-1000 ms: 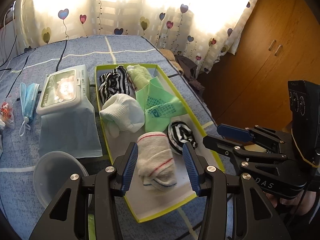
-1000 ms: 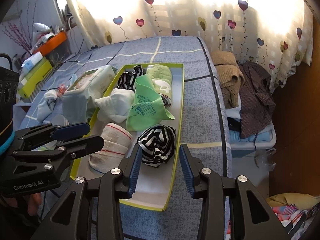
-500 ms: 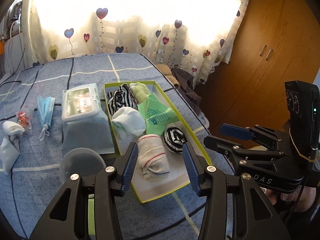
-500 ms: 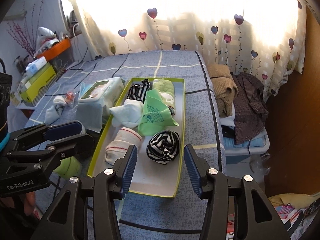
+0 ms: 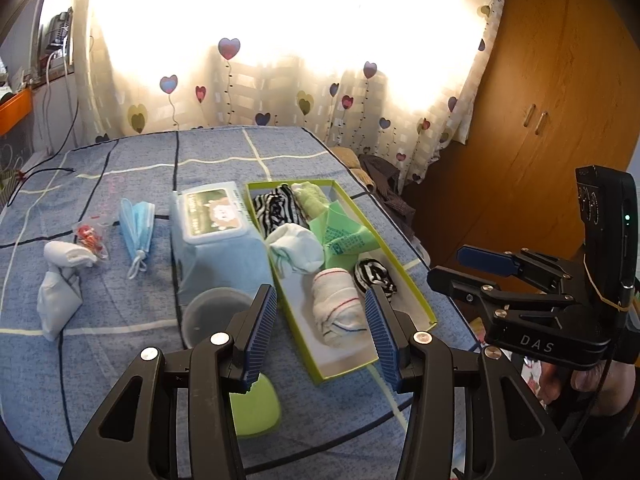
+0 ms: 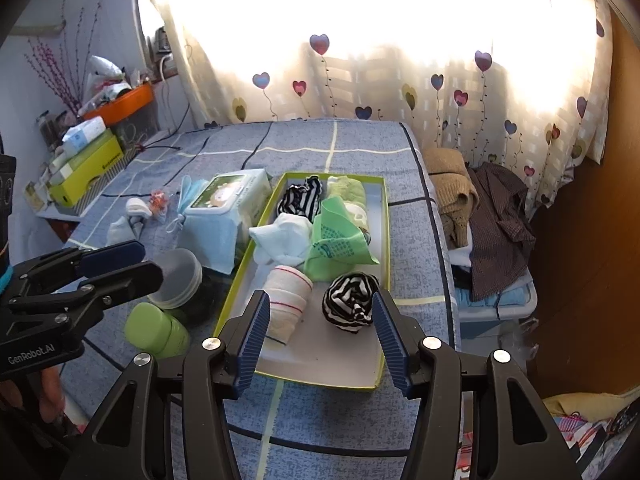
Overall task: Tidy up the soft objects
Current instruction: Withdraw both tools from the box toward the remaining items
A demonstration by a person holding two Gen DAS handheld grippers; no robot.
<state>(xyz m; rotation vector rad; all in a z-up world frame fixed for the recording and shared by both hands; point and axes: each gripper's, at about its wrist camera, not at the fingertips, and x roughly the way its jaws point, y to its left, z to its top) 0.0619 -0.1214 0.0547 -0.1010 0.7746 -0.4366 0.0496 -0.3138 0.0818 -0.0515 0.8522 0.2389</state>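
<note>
**Listener:** Where is the box of soft things, and which way does it run?

**Me:** The green-edged tray [image 6: 382, 216] lies on the blue checked bedspread [image 6: 352, 140]. Its long axis runs away from me toward the heart-print curtain [image 6: 400, 80], with one short end nearest my tongs.

**Listener:** What is inside it?

**Me:** At the near end, a cream rolled sock with red stripes [image 5: 338, 310] lies lengthwise, following the tray's long axis. Just to its right sits a black-and-white striped ball [image 6: 351, 298]. Further back are a white sock bundle [image 6: 285, 238], a green plastic bag [image 6: 338, 240], a second striped bundle [image 6: 301, 199] and a pale green roll [image 6: 347, 190] at the far end.

**Listener:** And your tongs?

**Me:** My left gripper [image 5: 320, 326] hangs above the tray's near end, released, its jaws wide apart and gripping nothing. My right gripper [image 6: 320, 326] is likewise empty; its jaws are opening, and the striped ball below them is untouched.

**Listener:** Anything beside the tray?

**Me:** To its left, a wet-wipes pack [image 5: 214, 216] touches the tray wall. Further left lie a blue face mask [image 5: 138, 226] and a white cloth bundle [image 5: 60, 284]. A clear round lid [image 5: 214, 314] and a green container [image 6: 154, 330] sit nearer me.
</note>
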